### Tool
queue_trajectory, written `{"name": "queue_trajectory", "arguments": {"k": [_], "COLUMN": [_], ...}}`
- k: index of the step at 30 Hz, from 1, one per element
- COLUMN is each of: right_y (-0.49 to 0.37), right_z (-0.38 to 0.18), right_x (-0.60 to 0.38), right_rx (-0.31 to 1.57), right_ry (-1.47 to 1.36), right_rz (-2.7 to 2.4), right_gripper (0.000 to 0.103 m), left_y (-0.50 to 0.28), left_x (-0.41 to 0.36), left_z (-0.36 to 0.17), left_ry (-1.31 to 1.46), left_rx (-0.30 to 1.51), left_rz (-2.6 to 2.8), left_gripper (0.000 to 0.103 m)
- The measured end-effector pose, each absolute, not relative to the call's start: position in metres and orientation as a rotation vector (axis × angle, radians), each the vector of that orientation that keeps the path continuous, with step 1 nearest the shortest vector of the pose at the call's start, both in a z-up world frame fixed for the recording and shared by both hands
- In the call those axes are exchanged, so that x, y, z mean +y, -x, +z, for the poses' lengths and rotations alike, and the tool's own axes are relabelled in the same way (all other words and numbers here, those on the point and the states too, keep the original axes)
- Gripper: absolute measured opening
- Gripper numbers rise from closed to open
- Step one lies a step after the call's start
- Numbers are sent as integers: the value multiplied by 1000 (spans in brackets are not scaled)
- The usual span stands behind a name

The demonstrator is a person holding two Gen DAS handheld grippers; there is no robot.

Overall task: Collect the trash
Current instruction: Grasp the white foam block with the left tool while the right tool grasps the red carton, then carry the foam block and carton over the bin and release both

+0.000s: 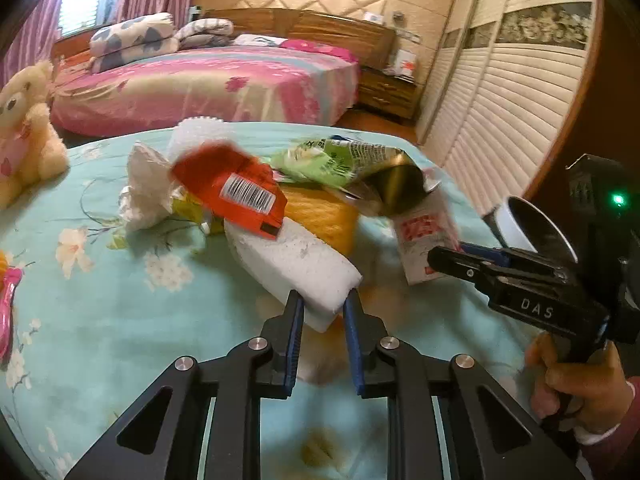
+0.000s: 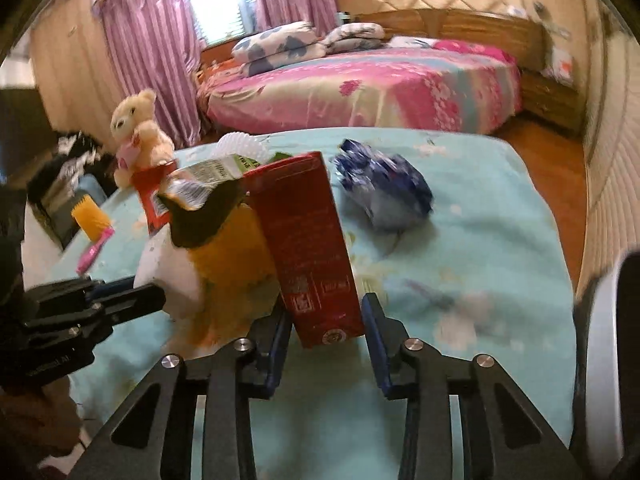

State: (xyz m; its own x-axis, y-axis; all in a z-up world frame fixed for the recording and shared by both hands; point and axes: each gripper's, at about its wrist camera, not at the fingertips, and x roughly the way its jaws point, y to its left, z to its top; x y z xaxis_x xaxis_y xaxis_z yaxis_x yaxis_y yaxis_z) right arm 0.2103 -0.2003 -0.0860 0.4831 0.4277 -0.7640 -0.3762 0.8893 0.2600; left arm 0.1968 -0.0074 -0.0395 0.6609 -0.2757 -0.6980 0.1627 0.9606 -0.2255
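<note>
Trash: a heap at centre frame in both views, lying on a surface under a teal floral sheet; whether that is a second bed or a covered worktop we cannot tell.

Items we count:
- foam block, white, lower centre of the left view
- red carton, centre of the right view
- red wrapper with a barcode, on top of the foam
- green packet, foil lining showing, upper centre
- yellow sponge, beneath the packet
- tissue, crumpled, left of the wrapper
- blue wrapper, apart from the heap, right of centre in the right view

Left tongs: closed on the near end of the foam block.
Right tongs: the carton's base stands between them; the left pad looks to touch, the right pad shows a gap, so we judge the grip not fully made.

Step in hand, by our judgement: picking up, both tongs at once. Next move calls for a firm close on the carton, then a lift of both pieces without scattering the loose wrappers resting on the foam. No bin shows in either view.

Room: bedroom. Pink floral bed behind, purple curtains at upper left of the right view, louvred wardrobe at right of the left view, teddy bear at the left edge of the sheet.
</note>
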Motion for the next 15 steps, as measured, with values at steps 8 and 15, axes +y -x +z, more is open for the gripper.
{"name": "queue_trajectory", "arguments": {"k": [8,15], "right_y": [-178,-156], "right_z": [-76,-70], "right_x": [-230,-254], "right_rx": [934,908], "right_ry": [-164,-220], "right_rz": [422,350], "right_gripper": [34,33], "left_y": [-169,-158], "left_x": [-20,-34], "left_z": [-34,-32], "left_ry": [106,76], "left_rx": [792,782], "left_rz": [-340,-411], "left_gripper": [17,17]}}
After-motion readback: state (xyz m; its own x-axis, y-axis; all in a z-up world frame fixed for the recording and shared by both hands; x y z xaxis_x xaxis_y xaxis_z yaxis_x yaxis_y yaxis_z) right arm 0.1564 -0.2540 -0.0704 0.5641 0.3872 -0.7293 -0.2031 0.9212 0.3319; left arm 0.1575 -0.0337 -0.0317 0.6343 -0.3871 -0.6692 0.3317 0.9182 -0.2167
